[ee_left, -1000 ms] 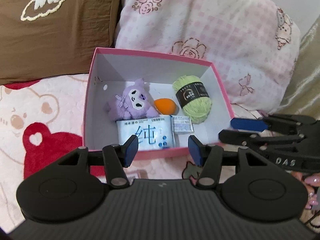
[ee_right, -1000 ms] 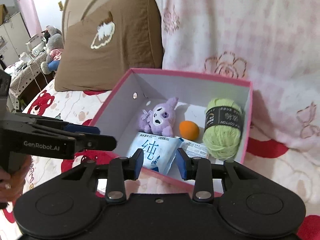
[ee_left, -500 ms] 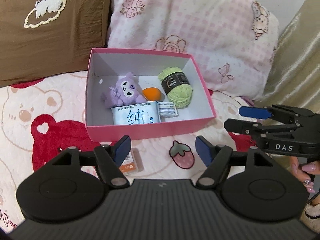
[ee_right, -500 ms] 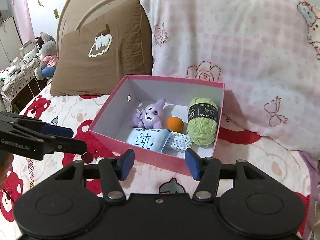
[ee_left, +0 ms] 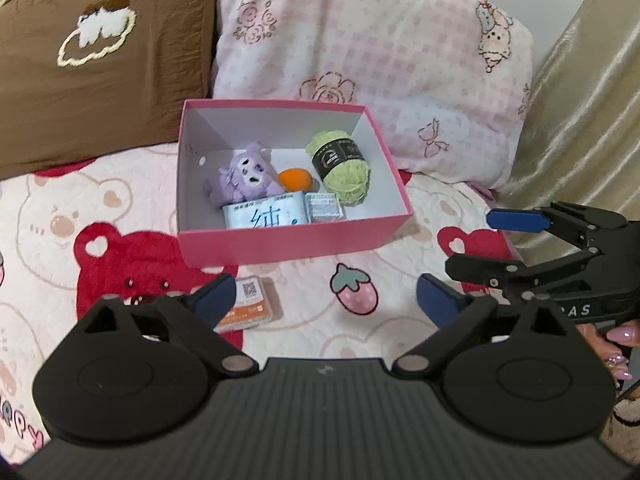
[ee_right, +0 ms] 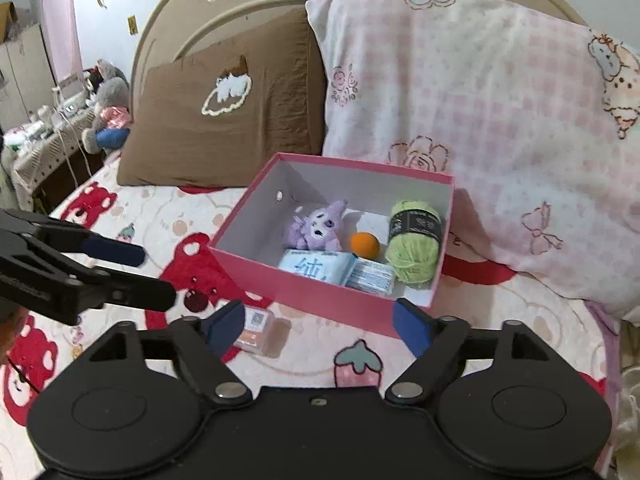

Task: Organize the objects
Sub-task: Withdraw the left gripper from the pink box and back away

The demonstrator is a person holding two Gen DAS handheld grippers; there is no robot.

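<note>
A pink box sits on the bed by the pillows. It holds a purple plush, an orange ball, green yarn, a blue-and-white tissue pack and a small packet. A small orange-and-white case lies on the blanket in front of the box. My left gripper and right gripper hover short of the box. Both sets of jaws are opening, with nothing between them.
A brown pillow and a pink checked pillow lean behind the box. Gold fabric hangs on the right. A hand with painted nails grips the right tool. A cluttered side table with a stuffed toy stands beyond the bed's left edge.
Both grippers drew back and up from the box, so it looks smaller. Both pairs of jaws spread much wider. The orange-and-white case came into view on the blanket.
</note>
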